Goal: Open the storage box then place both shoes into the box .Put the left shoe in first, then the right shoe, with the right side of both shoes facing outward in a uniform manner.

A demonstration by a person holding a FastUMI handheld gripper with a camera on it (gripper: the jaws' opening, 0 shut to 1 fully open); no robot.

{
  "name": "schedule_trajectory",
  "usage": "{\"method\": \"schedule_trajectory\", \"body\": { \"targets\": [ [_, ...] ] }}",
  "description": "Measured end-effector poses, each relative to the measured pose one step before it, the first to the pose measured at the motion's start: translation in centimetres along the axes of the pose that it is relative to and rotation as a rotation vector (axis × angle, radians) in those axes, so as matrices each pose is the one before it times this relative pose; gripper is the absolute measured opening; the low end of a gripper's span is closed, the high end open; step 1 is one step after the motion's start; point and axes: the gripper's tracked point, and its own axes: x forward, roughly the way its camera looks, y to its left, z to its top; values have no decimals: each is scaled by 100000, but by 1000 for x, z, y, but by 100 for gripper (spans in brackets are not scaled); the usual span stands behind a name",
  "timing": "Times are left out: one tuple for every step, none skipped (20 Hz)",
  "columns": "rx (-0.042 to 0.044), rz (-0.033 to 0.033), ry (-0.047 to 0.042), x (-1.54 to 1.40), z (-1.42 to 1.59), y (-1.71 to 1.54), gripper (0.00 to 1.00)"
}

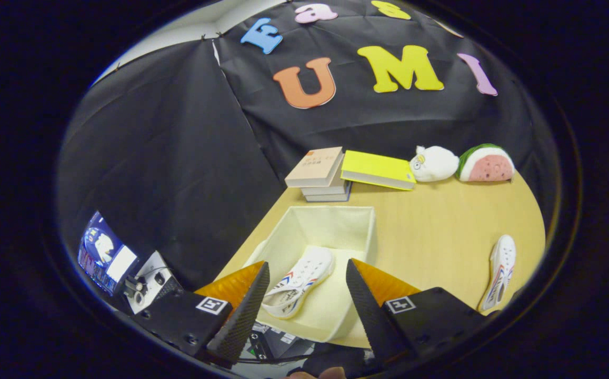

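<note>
The cream storage box [359, 221] stands open on the wooden table, just ahead of my fingers. One white shoe [299, 281] with red and blue stripes lies inside it on its side, toward the box's left wall. The second white shoe [499, 271] rests on the table well to the right of the box, beyond my right finger. My gripper [304, 305] hovers above the box's near end, open, with nothing held between the fingers; the shoe in the box shows through the gap.
A stack of books [320, 173] and a yellow book [378, 169] lie behind the box. A white plush toy [433, 163] and a watermelon plush [486, 163] sit at the back right. A device with a screen [109, 258] stands left, off the table.
</note>
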Motion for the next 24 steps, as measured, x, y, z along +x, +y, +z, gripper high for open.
{"method": "schedule_trajectory", "body": {
  "targets": [
    [-1283, -3058, -1386, -1564, 218, -2699, 93],
    [-1433, -3749, -968, -1575, -17, -2849, 93],
    [-1096, -4113, -811, -1302, 39, -2975, 93],
    [-245, -3924, -699, -1236, -80, -3024, 93],
    [380, -4355, -2, -792, -82, -3032, 93],
    [755, -4224, 378, -549, -384, -3237, 94],
    [767, -4095, 943, -543, -715, -3083, 94],
    [1164, -3854, 1391, 94, -694, -2845, 94],
    [1351, -3542, 2003, 470, -965, -2546, 93],
    [980, -2923, 2397, 700, -1020, -2094, 93],
    [424, -1929, 2815, 772, -1077, -1700, 93],
    [656, -2240, 3340, 1261, -1046, -1422, 94],
    [863, -1482, 2494, 990, -930, -1234, 94],
    [711, -874, 1923, 1150, -571, -894, 94],
    [859, -1025, 1677, 936, -653, -849, 94],
    [1076, -1108, 1861, 1001, -641, -760, 94],
    [1197, -482, 2279, 1193, -648, -350, 94],
    [1623, 386, 2294, 1021, -643, -230, 94],
    [2123, 794, 1951, 969, -490, -190, 94],
    [1758, 632, 2373, 978, -539, -281, 94],
    [2050, -232, 1516, 956, -210, -396, 94],
    [1756, 112, 1159, 906, -9, -195, 95],
    [976, 624, 1226, 772, -59, -62, 95],
    [513, 581, 1254, 439, -390, -97, 94]
  ]
}}
